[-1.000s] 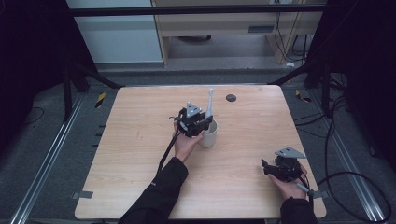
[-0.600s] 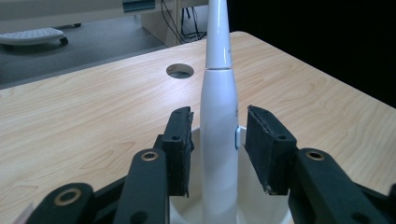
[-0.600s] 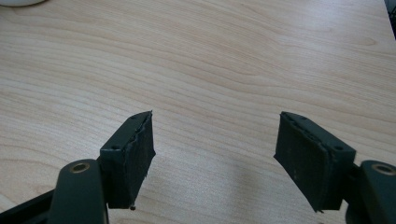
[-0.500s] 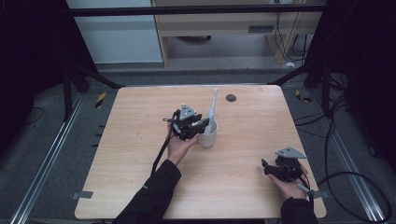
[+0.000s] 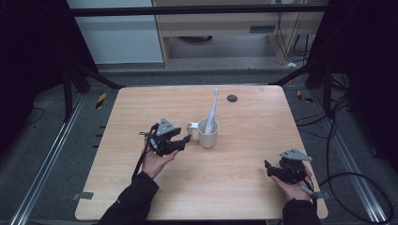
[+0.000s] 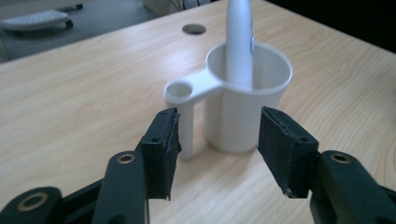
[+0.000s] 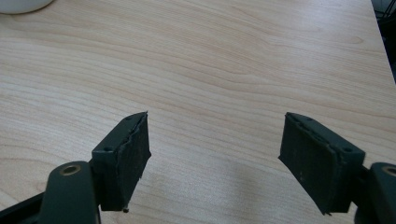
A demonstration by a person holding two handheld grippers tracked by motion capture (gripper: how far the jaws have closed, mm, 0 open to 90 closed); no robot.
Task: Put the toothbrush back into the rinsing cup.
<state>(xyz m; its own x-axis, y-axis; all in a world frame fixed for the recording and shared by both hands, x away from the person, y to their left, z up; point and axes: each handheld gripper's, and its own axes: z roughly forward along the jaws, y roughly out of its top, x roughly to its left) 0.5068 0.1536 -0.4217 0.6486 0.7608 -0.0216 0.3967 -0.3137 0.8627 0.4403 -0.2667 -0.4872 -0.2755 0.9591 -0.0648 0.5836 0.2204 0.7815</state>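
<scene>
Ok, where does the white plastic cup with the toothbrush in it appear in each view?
High view: white plastic cup at table centre, just right of the left gripper.
Left gripper view: cup upper middle, just beyond the open fingers.
Right gripper view: probably the white sliver at the top left corner.
Shared landmark: the light wooden tabletop.

Black claws (image 6: 217, 149), dark sleeves (image 5: 133, 199)

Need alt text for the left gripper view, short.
A white cup with a side handle stands upright on a wooden table, holding a white toothbrush. The left gripper is in the foreground, its black jaws open and short of the cup, touching nothing.
</scene>
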